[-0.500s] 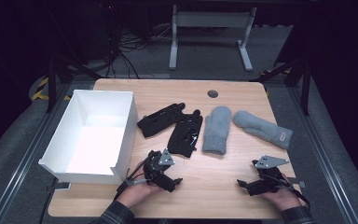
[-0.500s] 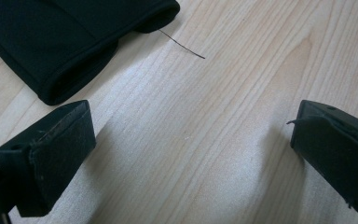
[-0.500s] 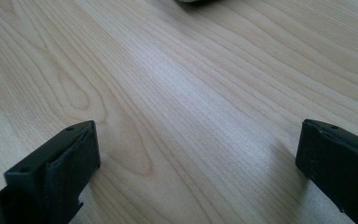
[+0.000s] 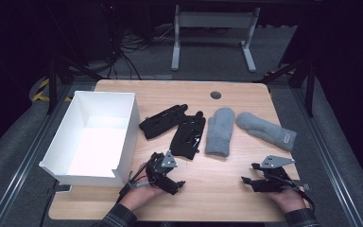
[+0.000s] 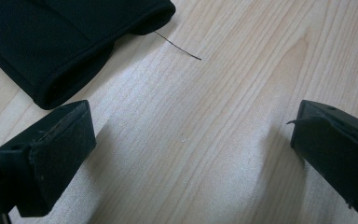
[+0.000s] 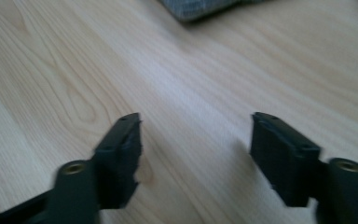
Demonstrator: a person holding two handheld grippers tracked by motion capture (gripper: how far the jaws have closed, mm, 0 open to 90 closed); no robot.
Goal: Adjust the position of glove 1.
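Two black gloves lie mid-table, one [image 4: 163, 120] angled toward the box, the other [image 4: 189, 135] nearer me. Right of them rest two grey mittens, one [image 4: 219, 130] upright, the other [image 4: 267, 130] slanted with a small label. My left gripper [image 4: 176, 185] hovers low near the front edge, just below the nearer black glove, jaws open over bare wood; that glove's cuff [image 5: 60, 42] fills the upper left of the left gripper view. My right gripper [image 4: 246, 181] sits at the front right, open, with nothing between its jaws; a grey mitten's edge [image 6: 200, 8] shows ahead of it.
A white open box [image 4: 97, 135] stands on the left part of the wooden table [image 4: 227, 198], close to my left hand. A round cable hole [image 4: 216, 94] sits near the far edge. Metal rails flank the table, and a stand's legs stand behind it.
Both grippers stay near the front edge; the left one has shifted slightly. Gloves, mittens and box lie as before.
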